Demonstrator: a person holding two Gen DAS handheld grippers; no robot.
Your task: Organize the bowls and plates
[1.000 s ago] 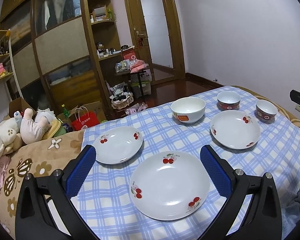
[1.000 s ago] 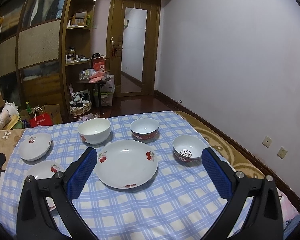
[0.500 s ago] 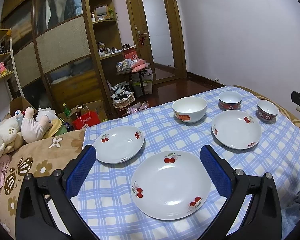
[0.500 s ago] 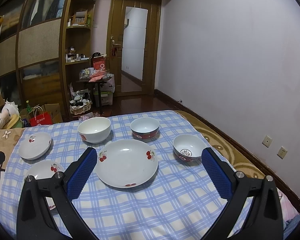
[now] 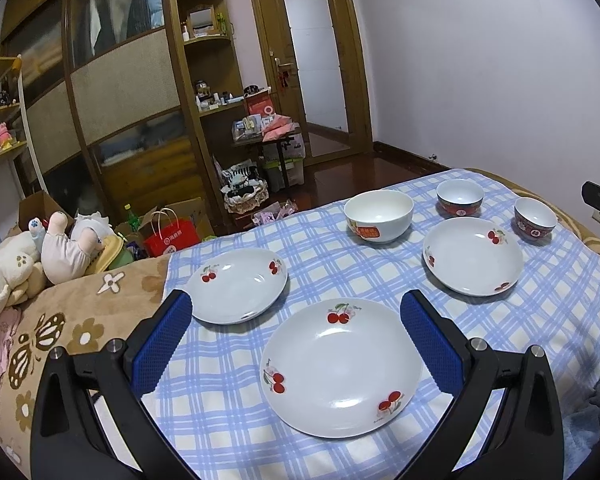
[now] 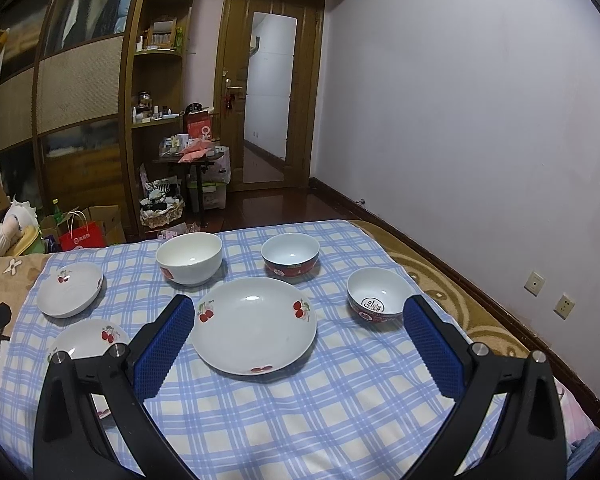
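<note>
Six pieces of crockery lie on a blue-and-white checked cloth (image 5: 320, 248) spread over a bed with a tan flowered cover (image 5: 80, 320). Room first: a plain pale wall (image 6: 460, 120) runs along the cloth's right side, a tall wooden wardrobe with woven panels (image 5: 124, 92) and open corner shelves (image 5: 204, 40) fills the far left, and a wooden door with a frosted pane (image 5: 312, 72) stands at the far end over a dark wood floor. Two wall sockets (image 6: 534, 283) sit low on the right wall. Soft toys (image 5: 40, 252) and a red paper bag (image 5: 172, 236) lie off the cloth's far left corner.

On the cloth: a large cherry plate (image 5: 340, 368) at the near edge, between the open fingers of my left claw (image 5: 296, 336), which holds nothing. A second large cherry plate (image 6: 254, 325) lies at the middle, between the spread fingers of my right claw (image 6: 298, 340), also empty. A smaller cherry plate (image 5: 238, 286) sits near the left edge. A white bowl (image 5: 379, 216) stands at the far edge, a red-banded bowl (image 6: 291, 255) just to its right, and a smaller red-banded bowl (image 6: 380, 294) near the right edge. All pieces stand apart, none stacked.
</note>
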